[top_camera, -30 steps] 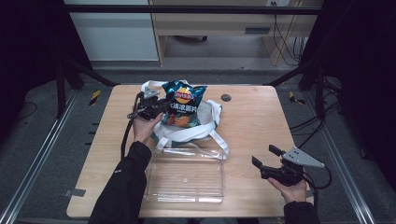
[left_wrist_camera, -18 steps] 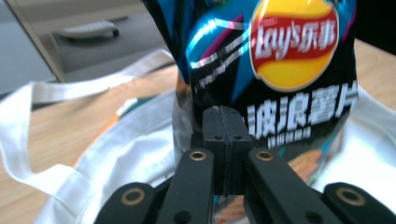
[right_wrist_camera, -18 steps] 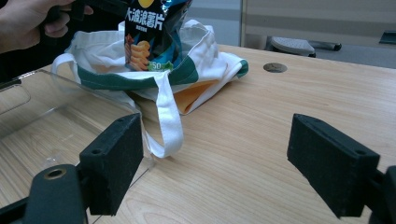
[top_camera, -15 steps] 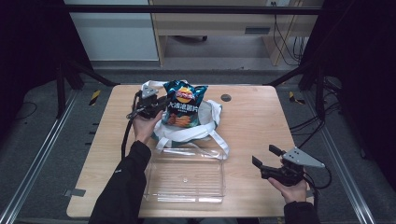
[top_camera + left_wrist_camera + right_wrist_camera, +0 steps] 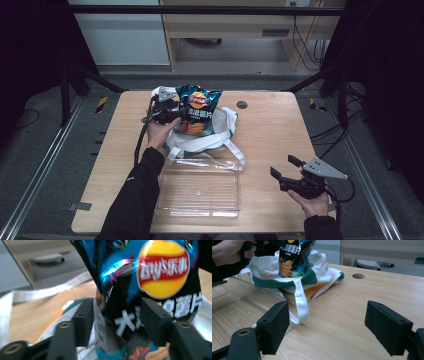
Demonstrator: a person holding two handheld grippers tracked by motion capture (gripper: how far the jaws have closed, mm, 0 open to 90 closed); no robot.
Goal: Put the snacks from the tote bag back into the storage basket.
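The left gripper [image 5: 116,315] has its jaws shut on the chip bag [image 5: 150,290], above the white bag [image 5: 210,135]. The chip bag looks light, puffy and slippery; its edge gives better hold. The right gripper [image 5: 337,330] is wide open over the bench [image 5: 352,305].

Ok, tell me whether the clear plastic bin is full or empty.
Empty: the clear rectangular plastic bin shows bare wooden tabletop through its bottom.

Overhead light is hitting the table [image 5: 270,130] evenly; surroundings staying dark. Chip bag [image 5: 150,290] is blurring close-up, glare streaking its foil.
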